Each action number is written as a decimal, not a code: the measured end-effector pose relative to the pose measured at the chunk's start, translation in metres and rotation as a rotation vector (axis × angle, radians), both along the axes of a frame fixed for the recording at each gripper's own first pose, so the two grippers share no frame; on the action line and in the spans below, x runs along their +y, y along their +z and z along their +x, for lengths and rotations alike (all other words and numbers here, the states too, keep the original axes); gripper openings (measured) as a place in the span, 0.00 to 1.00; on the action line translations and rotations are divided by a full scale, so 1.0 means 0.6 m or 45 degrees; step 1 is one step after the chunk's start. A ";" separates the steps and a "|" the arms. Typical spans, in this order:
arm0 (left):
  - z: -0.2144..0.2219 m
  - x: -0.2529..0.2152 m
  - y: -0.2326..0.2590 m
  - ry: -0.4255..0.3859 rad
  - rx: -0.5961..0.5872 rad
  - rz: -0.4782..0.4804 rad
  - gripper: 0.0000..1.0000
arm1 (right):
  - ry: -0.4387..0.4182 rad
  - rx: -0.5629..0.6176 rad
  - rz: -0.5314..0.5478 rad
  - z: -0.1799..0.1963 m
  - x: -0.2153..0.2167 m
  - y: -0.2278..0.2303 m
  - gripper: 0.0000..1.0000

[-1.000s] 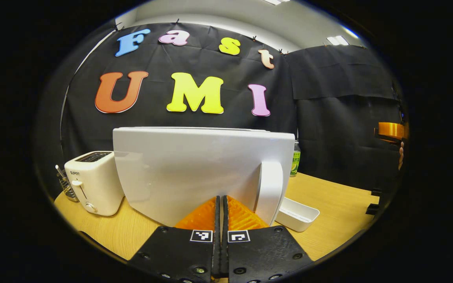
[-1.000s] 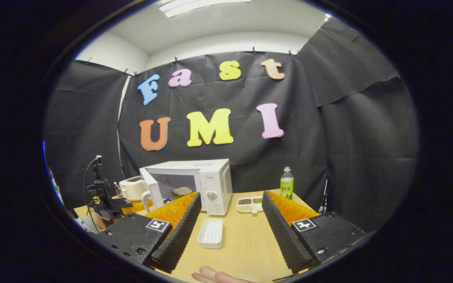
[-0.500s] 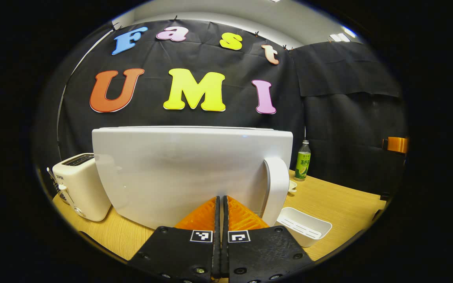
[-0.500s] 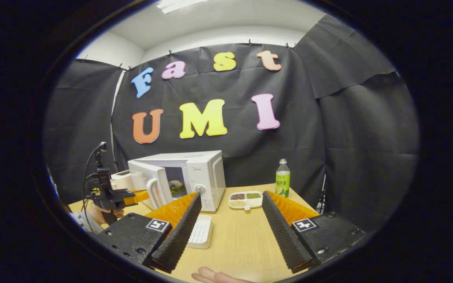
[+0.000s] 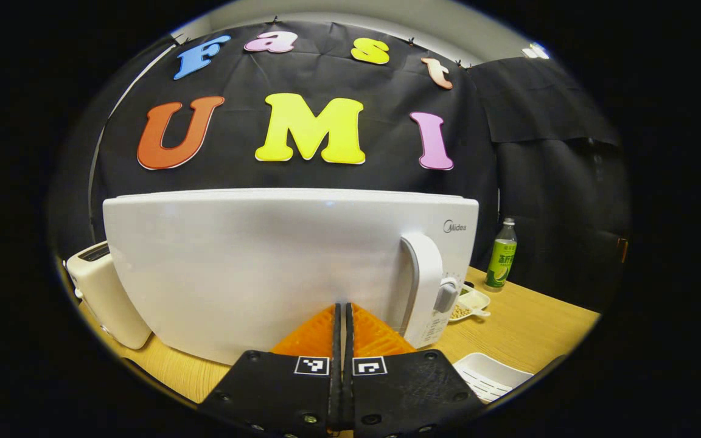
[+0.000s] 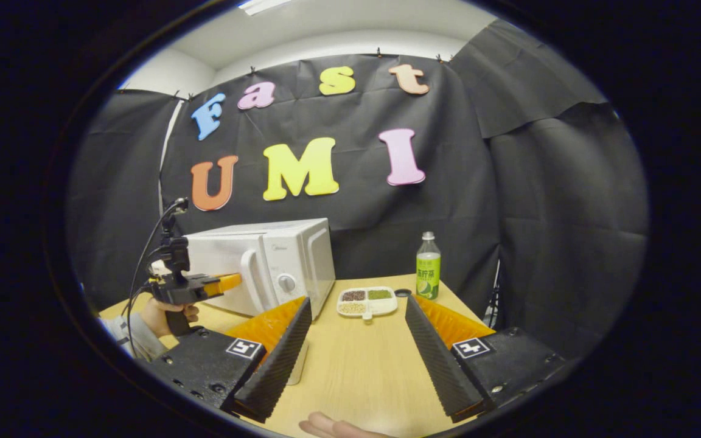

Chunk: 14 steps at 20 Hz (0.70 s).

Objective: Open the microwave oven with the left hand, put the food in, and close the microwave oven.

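Nearest to you in the left gripper view, your left gripper (image 5: 341, 313) has its two orange fingers pressed together with nothing between them, their tips right up against the lower front of the microwave door (image 5: 265, 267); whether they actually touch it you cannot tell from here. The door looks flush with the microwave (image 6: 265, 261), and its white handle (image 5: 426, 286) stands upright just right of your fingertips, with the control knob (image 5: 446, 296) beside the handle. In the right gripper view, your right gripper (image 6: 356, 328) hangs with its fingers spread wide and empty above the wooden table (image 6: 362, 371), well in front of the microwave, and a fingertip (image 6: 326, 424) shows at the bottom edge. A white tray (image 5: 487, 377) lies on the table in front of the microwave, off to its right. In that same view your left hand (image 6: 165, 313) holds the other gripper with its orange fingers reaching the door, left of the handle. Right of the microwave sits a divided dish (image 6: 367, 301) of grains, and beyond it a green bottle (image 6: 428, 267) stands upright. A white toaster (image 5: 104, 295) stands at the microwave's left. The food is hidden, so you cannot tell where it sits
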State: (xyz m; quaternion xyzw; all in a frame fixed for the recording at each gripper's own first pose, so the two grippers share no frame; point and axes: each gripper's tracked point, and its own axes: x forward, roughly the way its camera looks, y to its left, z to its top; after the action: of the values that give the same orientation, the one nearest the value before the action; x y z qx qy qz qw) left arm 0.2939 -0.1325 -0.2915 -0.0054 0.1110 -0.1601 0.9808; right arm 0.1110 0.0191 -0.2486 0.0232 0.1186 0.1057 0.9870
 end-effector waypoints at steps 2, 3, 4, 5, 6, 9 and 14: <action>0.013 -0.001 -0.005 0.036 0.020 -0.007 0.00 | -0.005 0.011 0.002 0.000 -0.003 -0.004 0.92; 0.014 -0.003 0.004 0.038 0.005 -0.032 0.00 | -0.007 0.018 0.002 0.000 -0.003 -0.005 0.92; 0.012 -0.003 -0.001 0.043 0.042 -0.039 0.01 | -0.010 0.024 0.004 -0.002 -0.003 -0.005 0.92; 0.010 0.004 0.000 0.066 0.061 -0.035 0.00 | -0.010 0.032 0.008 -0.004 -0.002 -0.004 0.92; 0.004 0.009 0.004 0.086 0.062 -0.038 0.00 | -0.009 0.036 0.009 -0.008 0.000 -0.003 0.92; -0.025 0.023 0.037 0.135 0.043 -0.050 0.00 | -0.006 0.034 0.012 -0.025 0.003 0.007 0.92; -0.098 0.023 0.088 0.143 0.007 -0.055 0.13 | -0.033 0.006 -0.019 -0.065 -0.001 0.027 0.92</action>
State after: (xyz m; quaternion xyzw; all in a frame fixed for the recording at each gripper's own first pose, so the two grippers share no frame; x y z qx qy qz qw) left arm 0.2349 -0.1189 -0.2386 -0.0332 0.1098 -0.1072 0.9876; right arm 0.0719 0.0182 -0.2323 0.0176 0.1212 0.0918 0.9882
